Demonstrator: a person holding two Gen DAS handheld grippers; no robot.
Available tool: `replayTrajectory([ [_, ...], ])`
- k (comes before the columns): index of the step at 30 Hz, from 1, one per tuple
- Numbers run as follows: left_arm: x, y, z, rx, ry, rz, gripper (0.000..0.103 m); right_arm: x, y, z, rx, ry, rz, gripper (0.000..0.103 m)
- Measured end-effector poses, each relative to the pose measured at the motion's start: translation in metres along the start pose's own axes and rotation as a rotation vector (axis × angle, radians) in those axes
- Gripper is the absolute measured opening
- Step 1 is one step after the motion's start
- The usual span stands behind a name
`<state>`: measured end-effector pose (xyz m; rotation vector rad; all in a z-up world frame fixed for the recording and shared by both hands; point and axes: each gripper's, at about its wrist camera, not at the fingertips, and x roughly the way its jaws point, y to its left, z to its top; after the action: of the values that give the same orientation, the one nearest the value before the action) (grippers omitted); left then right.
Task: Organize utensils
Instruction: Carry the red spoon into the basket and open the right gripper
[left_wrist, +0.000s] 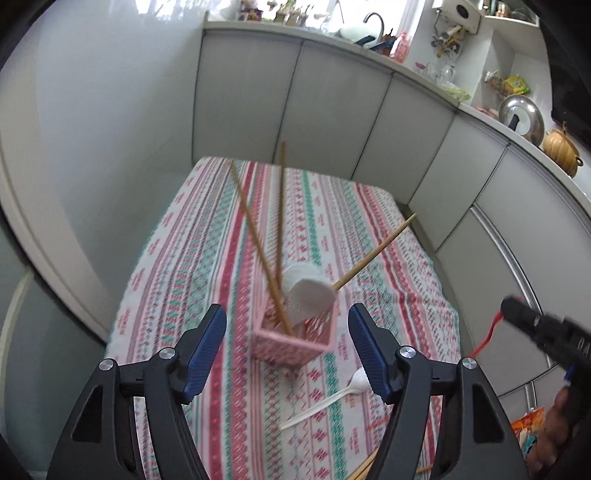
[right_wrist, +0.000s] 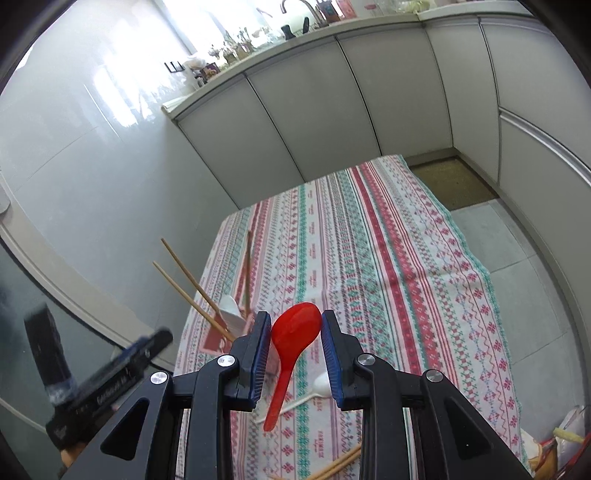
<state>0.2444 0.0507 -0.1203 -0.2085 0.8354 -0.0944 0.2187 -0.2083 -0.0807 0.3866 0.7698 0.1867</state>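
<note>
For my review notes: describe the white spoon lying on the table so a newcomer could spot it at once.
Start at the table with the striped cloth and find the pink holder with its chopsticks. Just in front of it lies the white spoon, flat on the cloth; the red spoon is in the right gripper.

— What sort of place is this?
— A home kitchen. Pale cabinet doors (left_wrist: 332, 122) run under a worktop at the far side, with a curved tap (left_wrist: 373, 23) by a bright window.
— Anything else?
— A pot lid (left_wrist: 521, 119) and a brown pot (left_wrist: 562, 151) stand far right; a patterned tablecloth (right_wrist: 388, 258) covers the near table.
</note>
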Motion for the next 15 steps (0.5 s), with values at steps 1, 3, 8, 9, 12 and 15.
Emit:
replayTrajectory([
  [1,0.000,0.007,-0.003,-0.010,0.021,0.007,0.071,0.000,0.004,0.002,-0.002,-0.015,0.000,0.028],
  [3,0.000,0.018,-0.009,-0.021,0.054,0.020,0.072,0.000,0.012,0.006,-0.005,-0.047,0.001,0.028],
  [8,0.008,0.039,-0.023,-0.005,0.162,0.087,0.072,0.005,0.036,0.014,-0.048,-0.129,-0.012,0.028],
  [9,0.010,0.043,-0.025,-0.001,0.183,0.103,0.072,0.007,0.042,0.015,-0.057,-0.144,-0.017,0.028],
  [12,0.017,0.053,-0.033,0.002,0.235,0.140,0.072,0.012,0.056,0.018,-0.077,-0.188,-0.018,0.028],
  [15,0.022,0.060,-0.039,0.009,0.271,0.145,0.072,0.015,0.069,0.019,-0.107,-0.255,-0.001,0.028],
])
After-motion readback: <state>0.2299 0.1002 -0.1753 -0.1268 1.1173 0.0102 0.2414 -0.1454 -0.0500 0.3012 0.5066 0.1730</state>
